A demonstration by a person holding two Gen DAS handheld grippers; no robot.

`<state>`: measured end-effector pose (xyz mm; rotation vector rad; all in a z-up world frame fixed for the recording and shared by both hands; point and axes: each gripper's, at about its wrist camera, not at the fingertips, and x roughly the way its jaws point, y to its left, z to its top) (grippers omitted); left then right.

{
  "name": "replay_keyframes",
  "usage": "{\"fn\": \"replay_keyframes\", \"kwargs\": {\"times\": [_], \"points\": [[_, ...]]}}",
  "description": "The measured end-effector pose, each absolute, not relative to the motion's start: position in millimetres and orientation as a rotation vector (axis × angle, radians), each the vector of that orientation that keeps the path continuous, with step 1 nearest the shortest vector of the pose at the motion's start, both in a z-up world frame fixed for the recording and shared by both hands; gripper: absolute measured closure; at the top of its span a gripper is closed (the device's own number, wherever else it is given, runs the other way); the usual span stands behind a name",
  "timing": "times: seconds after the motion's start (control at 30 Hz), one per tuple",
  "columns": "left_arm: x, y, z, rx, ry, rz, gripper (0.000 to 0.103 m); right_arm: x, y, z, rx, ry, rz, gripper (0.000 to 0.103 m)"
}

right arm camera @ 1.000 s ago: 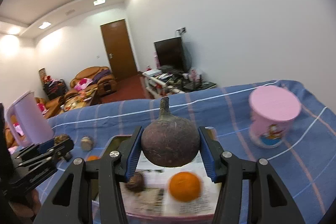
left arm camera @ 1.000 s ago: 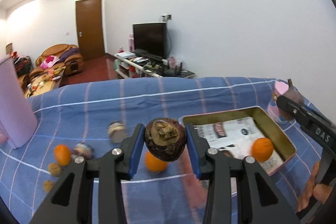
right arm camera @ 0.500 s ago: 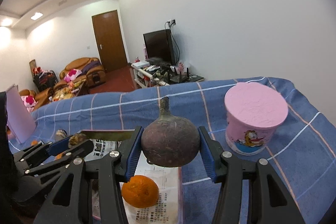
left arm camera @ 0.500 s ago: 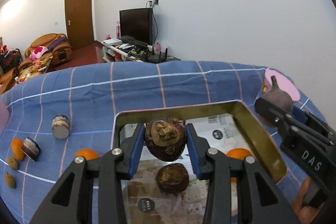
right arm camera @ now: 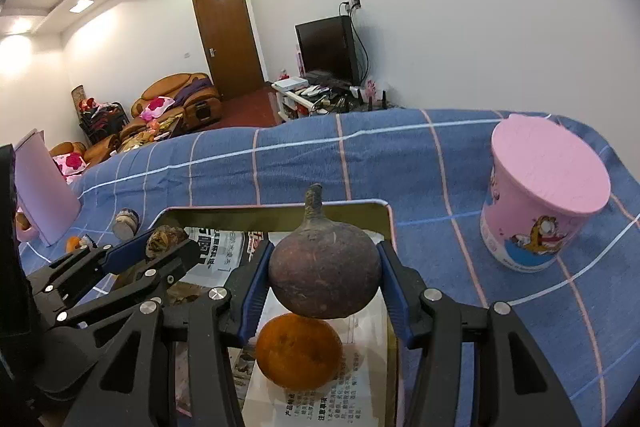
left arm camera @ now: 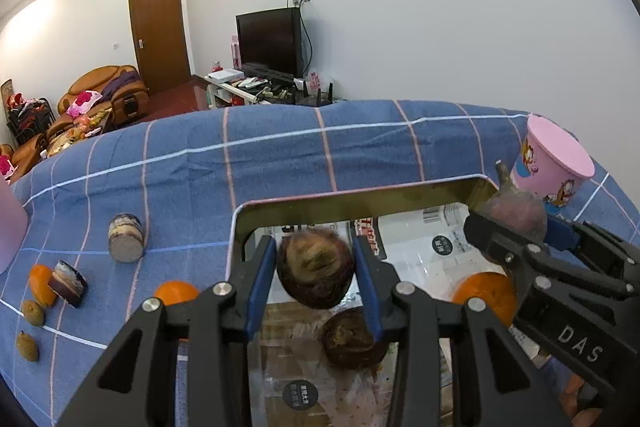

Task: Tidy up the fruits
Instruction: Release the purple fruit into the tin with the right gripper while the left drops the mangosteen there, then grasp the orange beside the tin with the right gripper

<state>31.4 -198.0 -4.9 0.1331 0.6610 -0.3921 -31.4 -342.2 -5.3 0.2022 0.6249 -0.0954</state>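
Observation:
My left gripper (left arm camera: 316,277) is shut on a dark brown mangosteen (left arm camera: 315,273) and holds it over the metal tray (left arm camera: 344,205), which is lined with newspaper. My right gripper (right arm camera: 324,277) is shut on a second dark mangosteen with a stem (right arm camera: 323,277) above the tray's right part (right arm camera: 280,213). In the tray lie another mangosteen (left arm camera: 350,339) and an orange (right arm camera: 298,351). The orange also shows in the left wrist view (left arm camera: 484,293). The right gripper with its fruit shows in the left wrist view (left arm camera: 516,223); the left gripper shows in the right wrist view (right arm camera: 160,247).
A pink lidded cup (right arm camera: 544,195) stands right of the tray. On the blue checked cloth (left arm camera: 280,155) left of the tray lie two oranges (left arm camera: 176,293), a small jar (left arm camera: 126,237), a cut piece (left arm camera: 68,283) and small brown fruits (left arm camera: 27,346). A pink jug (right arm camera: 44,191) stands far left.
Both grippers moved forward and lower over the tray with their mangosteens still held. The right gripper swung left from beside the pink cup to above the orange.

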Motion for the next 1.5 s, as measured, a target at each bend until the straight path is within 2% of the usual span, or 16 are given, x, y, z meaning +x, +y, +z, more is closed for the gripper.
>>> {"fn": "replay_keyframes", "kwargs": {"times": [0.2, 0.27, 0.3, 0.33, 0.37, 0.43, 0.47, 0.83, 1.0, 1.17, 1.5], "points": [[28.4, -199.9, -4.8, 0.148, 0.640, -0.379, 0.060, -34.6, -343.8, -4.5, 0.227, 0.608, -0.086, 0.047], [24.6, -199.8, -3.9, 0.154, 0.627, -0.371, 0.049, -39.1, -344.9, -0.6, 0.237, 0.579, -0.088, 0.038], [22.6, -198.9, -2.9, 0.151, 0.617, -0.364, 0.036, -42.7, -346.1, 2.3, 0.240, 0.560, -0.094, 0.028], [18.7, -196.8, -0.9, 0.145, 0.595, -0.355, 0.024, -45.9, -346.8, 5.2, 0.242, 0.540, -0.104, 0.026], [15.1, -194.6, 1.8, 0.138, 0.570, -0.345, 0.020, -49.4, -347.3, 8.5, 0.241, 0.519, -0.113, 0.026], [5.8, -190.2, 6.3, 0.127, 0.513, -0.319, 0.003, -55.3, -347.3, 15.2, 0.234, 0.476, -0.128, 0.025], [2.2, -188.8, 7.9, 0.123, 0.494, -0.309, 0.000, -57.6, -347.4, 17.4, 0.230, 0.460, -0.137, 0.025], [-15.7, -176.1, 9.6, 0.128, 0.491, -0.274, 0.000, -90.1, -343.2, 36.8, 0.168, 0.222, -0.229, 0.025], [-30.0, -158.8, 11.1, 0.074, 0.478, -0.309, 0.000, -93.0, -330.7, 35.3, 0.117, 0.217, -0.261, 0.025], [-39.2, -145.7, 5.3, 0.082, 0.545, -0.331, 0.000, -102.0, -317.1, 36.4, 0.065, 0.183, -0.309, 0.025], [-34.1, -93.9, -3.3, 0.012, 0.641, -0.302, 0.000, -113.0, -291.5, 28.0, -0.005, 0.258, -0.307, 0.025]]}}
